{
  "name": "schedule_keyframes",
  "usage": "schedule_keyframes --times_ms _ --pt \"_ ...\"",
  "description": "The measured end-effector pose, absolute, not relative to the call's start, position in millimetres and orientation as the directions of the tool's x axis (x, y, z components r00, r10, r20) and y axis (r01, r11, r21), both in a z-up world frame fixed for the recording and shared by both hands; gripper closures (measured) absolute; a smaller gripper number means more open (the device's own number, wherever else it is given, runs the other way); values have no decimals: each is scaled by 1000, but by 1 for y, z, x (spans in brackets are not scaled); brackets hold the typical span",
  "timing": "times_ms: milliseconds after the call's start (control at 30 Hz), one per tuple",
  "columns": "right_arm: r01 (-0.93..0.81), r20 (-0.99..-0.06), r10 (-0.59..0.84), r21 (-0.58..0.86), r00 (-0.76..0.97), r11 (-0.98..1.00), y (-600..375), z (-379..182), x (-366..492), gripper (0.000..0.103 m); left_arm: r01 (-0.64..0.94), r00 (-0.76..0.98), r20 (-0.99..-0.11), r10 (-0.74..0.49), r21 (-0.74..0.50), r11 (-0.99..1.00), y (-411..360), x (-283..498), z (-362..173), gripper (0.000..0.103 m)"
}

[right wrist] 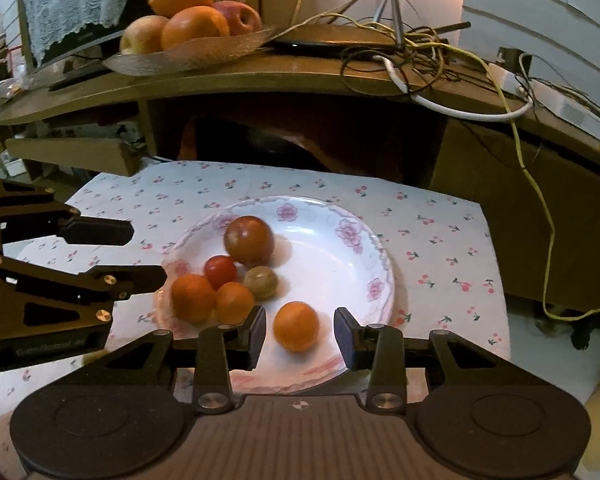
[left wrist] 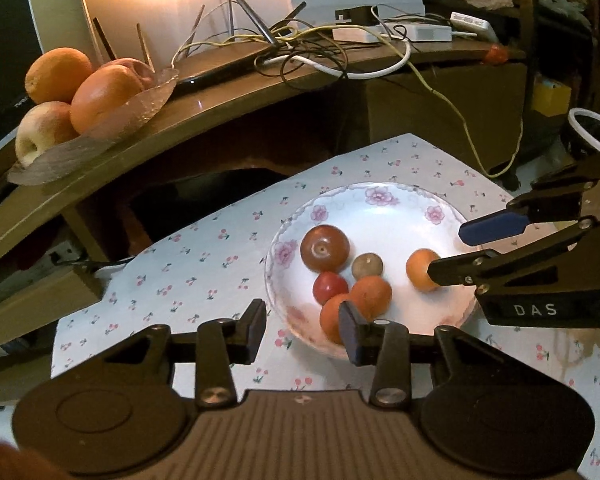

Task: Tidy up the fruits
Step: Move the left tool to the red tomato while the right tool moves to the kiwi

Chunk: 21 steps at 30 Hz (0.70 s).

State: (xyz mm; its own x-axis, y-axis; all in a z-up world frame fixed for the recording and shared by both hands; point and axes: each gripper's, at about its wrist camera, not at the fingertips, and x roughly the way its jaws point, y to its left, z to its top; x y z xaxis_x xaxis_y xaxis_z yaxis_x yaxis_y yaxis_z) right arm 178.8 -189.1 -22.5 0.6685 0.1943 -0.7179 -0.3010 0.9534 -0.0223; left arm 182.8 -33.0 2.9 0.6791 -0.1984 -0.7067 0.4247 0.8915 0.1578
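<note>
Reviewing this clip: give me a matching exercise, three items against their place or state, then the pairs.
Items:
1. lone orange fruit
2. glass dish
3. left gripper

Places or states:
A. on the wooden shelf, holding large fruit
B. open, at the flowered plate's near rim
C. in the plate, between the open right gripper's fingers

Pairs: 1-C, 2-A, 3-B

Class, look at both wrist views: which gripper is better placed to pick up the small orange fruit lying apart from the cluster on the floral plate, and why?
Right. The right gripper has open jaws on either side of the lone small orange fruit on the white floral plate. The left gripper sits by the plate's near rim, away from it.
</note>
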Motion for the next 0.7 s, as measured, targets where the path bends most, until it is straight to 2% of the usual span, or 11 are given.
schedule_keyframes --times_ms 300,700 --pt "-379 -709 268 2 652 925 -164 -15 158 64 392 688 -707 -163 173 903 -7 162 6 57" --pt "-518 -745 377 49 550 854 -116 -28 139 63 305 679 -729 -87 172 937 43 151 -2 57"
